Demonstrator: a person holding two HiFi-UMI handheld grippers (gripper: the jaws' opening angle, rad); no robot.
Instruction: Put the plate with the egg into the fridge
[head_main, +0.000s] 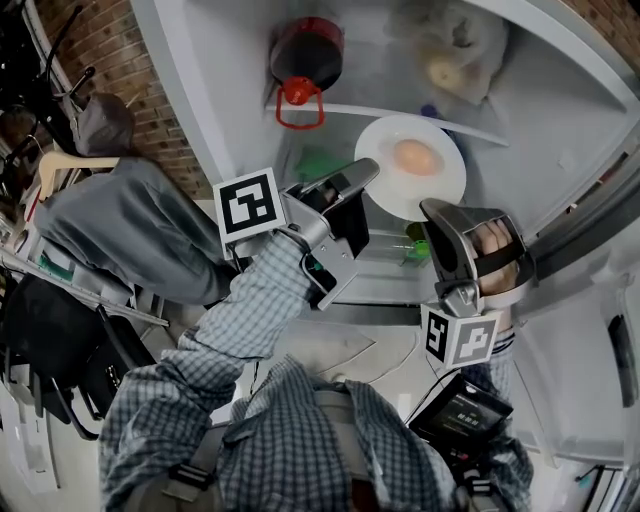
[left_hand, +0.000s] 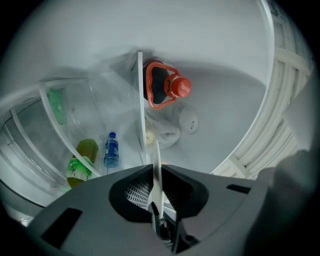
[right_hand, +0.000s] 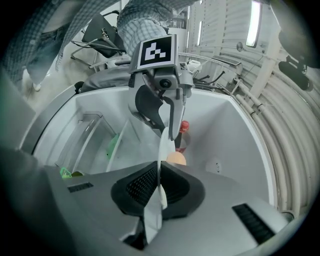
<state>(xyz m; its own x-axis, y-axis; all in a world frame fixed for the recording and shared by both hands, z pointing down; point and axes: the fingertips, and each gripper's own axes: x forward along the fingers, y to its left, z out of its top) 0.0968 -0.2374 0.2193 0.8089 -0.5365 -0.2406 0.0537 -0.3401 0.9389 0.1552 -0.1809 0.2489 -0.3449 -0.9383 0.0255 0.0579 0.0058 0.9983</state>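
A white plate (head_main: 446, 188) carrying a tan egg (head_main: 415, 156) hovers inside the open fridge, near a glass shelf's front edge (head_main: 470, 128). My left gripper (head_main: 366, 176) is shut on the plate's left rim. My right gripper (head_main: 431, 213) is shut on its near rim. In the left gripper view the plate (left_hand: 156, 167) shows edge-on between the jaws of the left gripper (left_hand: 156, 187). The right gripper view shows the plate (right_hand: 163, 149) edge-on in the right gripper (right_hand: 159, 186), the egg (right_hand: 176, 159) just past it, and the left gripper (right_hand: 170, 133) clamped on the far rim.
A dark bottle with a red cap and handle (head_main: 303, 58) lies on the upper shelf beside a plastic bag of food (head_main: 452, 52). Green bottles (left_hand: 82, 159) and a blue water bottle (left_hand: 111, 149) sit lower down. The fridge door (head_main: 590, 330) stands at right; a grey jacket (head_main: 130, 225) lies at left.
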